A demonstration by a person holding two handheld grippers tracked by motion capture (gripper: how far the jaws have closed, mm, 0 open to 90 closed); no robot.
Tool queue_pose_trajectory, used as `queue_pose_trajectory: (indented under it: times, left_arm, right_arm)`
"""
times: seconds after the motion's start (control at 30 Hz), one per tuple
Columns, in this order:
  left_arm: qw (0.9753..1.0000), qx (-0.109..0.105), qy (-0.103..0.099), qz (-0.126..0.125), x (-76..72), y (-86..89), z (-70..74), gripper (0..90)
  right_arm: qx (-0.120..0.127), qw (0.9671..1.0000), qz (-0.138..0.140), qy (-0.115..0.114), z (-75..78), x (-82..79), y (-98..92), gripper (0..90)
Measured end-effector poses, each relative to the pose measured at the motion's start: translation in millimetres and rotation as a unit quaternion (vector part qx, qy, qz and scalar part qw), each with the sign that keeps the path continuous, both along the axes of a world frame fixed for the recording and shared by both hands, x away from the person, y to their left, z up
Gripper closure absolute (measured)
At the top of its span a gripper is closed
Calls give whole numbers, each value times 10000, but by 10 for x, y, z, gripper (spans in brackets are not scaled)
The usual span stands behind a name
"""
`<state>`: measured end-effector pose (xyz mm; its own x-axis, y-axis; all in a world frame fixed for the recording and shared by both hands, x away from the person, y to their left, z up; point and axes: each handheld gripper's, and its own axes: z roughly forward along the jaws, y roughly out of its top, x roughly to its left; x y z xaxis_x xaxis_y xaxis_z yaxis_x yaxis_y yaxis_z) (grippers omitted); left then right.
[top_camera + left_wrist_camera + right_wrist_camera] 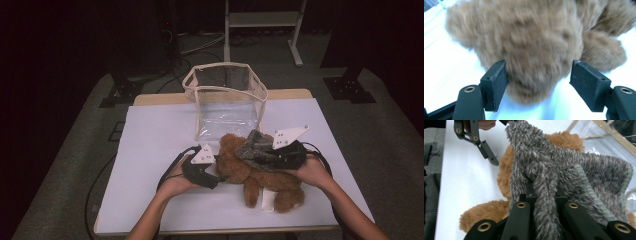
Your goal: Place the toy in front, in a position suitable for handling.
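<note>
The table [150,200] has a white top. The bear [255,172] lies near the middle of it, a bit to the right and close to the front edge. There is lots of bare white room on the left side and some in front of the bear. Behind the bear stands a clear bag [225,100] with a cream rim, open at the top. The bear's head almost touches the front of the bag. The bag sits near the back edge of the table.

The left gripper [218,176] is at the bear's left side. In the left gripper view its jaws are wide apart, one on each side of a round furry part of the bear [536,50]. The left jaw touches the fur. The right jaw is just beside the fur. It is not squeezing.

The right gripper [274,152] is over the bear's top half. In the right gripper view its jaws are pressed tight together on a fold of the grey cloth [549,170]. The cloth hangs from them and drapes over the bear.

The bear is brown and fluffy. It lies with its legs toward the front edge. The grey cloth is fuzzy and has a ribbed edge. A white tag [267,200] lies between the bear's legs.
</note>
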<state>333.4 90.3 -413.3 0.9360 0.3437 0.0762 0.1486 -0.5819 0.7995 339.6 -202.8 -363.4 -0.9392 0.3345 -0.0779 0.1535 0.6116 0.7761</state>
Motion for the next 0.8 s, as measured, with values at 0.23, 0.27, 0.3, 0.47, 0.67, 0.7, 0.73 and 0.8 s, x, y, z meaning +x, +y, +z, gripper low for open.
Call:
queue_pose_trajectory:
  times: [0.23,0.27,0.3,0.47,0.67,0.7,0.73,0.8]
  left_arm:
    - [9997,-227,23,-64,113,-49,-90,325]
    - [9994,-288,135,-127,103,-56,-85,345]
    - [9993,-279,175,-175,90,-61,-80,369]
    - [9977,-227,308,-564,-83,-139,-24,399]
    - [9974,-192,301,-623,-181,-168,-32,400]
    - [9978,-215,291,-562,-170,-165,-31,400]
    - [9980,-240,293,-502,-157,-160,-31,401]
    - [9983,-301,338,-366,-127,-145,-32,415]
  right_arm:
    - [234,9995,41,198,-29,150,-77,804]
    - [256,9994,54,224,-30,159,-83,803]
    - [281,9993,65,254,-34,172,-89,802]
    - [323,9989,209,280,-31,162,-105,802]
    - [322,9985,354,273,-30,130,-144,801]
    - [298,9986,359,230,-28,118,-130,802]
    - [270,9988,361,194,-19,100,-110,802]
    - [194,9988,431,116,8,43,-48,802]
